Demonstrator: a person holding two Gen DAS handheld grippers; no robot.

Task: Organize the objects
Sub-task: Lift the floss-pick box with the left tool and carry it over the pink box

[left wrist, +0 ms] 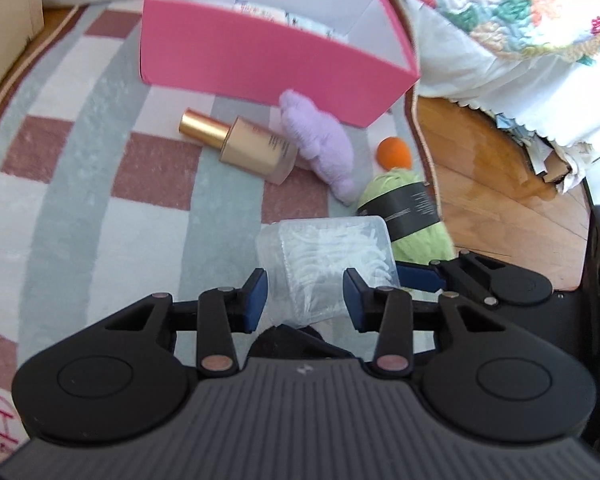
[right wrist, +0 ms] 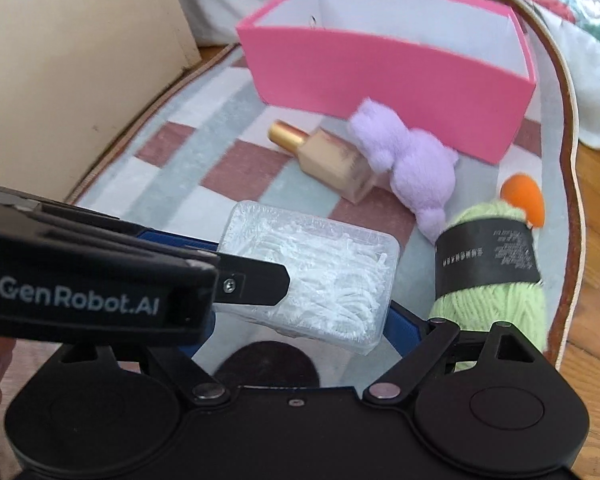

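Note:
A clear plastic box of white floss picks (left wrist: pixel 328 264) sits between the blue pads of my left gripper (left wrist: pixel 305 296), which is shut on it. The box also shows in the right wrist view (right wrist: pixel 320 276), with my right gripper (right wrist: pixel 300 320) open around its near end; its left finger is hidden behind the left gripper's body (right wrist: pixel 92 280). Ahead on the checked rug lie a gold-capped foundation bottle (left wrist: pixel 244 144), a lilac plush cloud (left wrist: pixel 320 144), a green yarn ball with a black band (left wrist: pixel 412 216) and an orange sponge (left wrist: pixel 394 152). The open pink box (left wrist: pixel 268 56) stands beyond.
A bed with a floral quilt (left wrist: pixel 520 20) borders the rug on the right, over a wooden floor (left wrist: pixel 500 184). A beige board (right wrist: pixel 72 72) stands at the left. Packets (left wrist: pixel 284 16) lie inside the pink box.

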